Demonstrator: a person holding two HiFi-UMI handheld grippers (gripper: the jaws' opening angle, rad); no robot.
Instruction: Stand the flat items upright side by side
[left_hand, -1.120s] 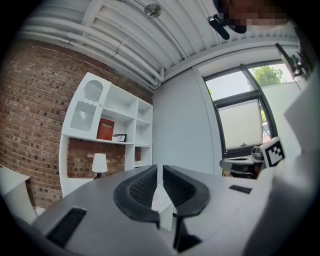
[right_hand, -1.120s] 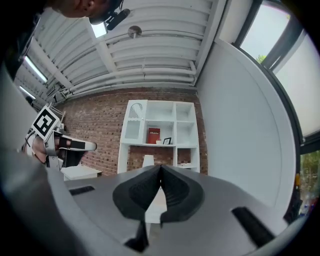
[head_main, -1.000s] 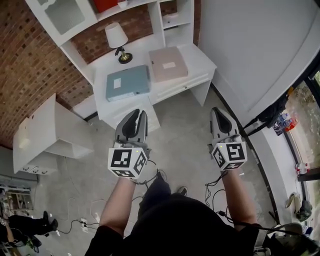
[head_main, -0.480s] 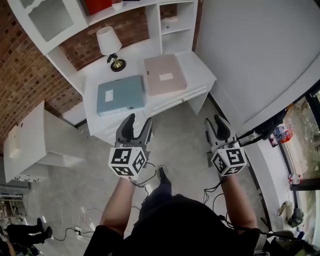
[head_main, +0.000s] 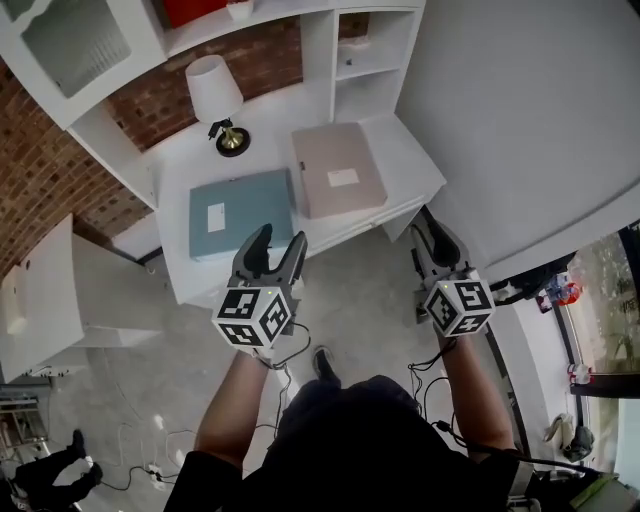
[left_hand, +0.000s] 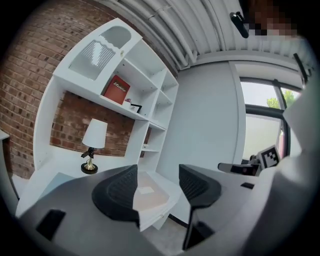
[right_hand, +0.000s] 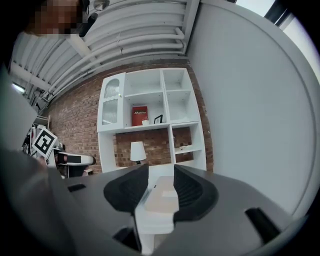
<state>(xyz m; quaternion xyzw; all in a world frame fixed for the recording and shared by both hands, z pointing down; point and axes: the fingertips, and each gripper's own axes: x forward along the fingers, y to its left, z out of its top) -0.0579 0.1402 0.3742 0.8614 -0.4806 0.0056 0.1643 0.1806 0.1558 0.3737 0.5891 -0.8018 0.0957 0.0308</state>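
On the desk (head_main: 268, 138), blue binder (head_main: 240, 212) and pink binder (head_main: 337, 168) lie flat.

White desk (head_main: 405, 150) against a brick wall (head_main: 40, 160), under white shelves (head_main: 370, 50). Holds two binders, both lying flat, side by side and just apart: blue-grey binder (head_main: 240, 212) near the front edge, pink-beige binder (head_main: 338, 168) to its right. Small white label on each cover. Behind the blue-grey binder, upright on the desk, a small lamp (head_main: 218, 100) with white shade.
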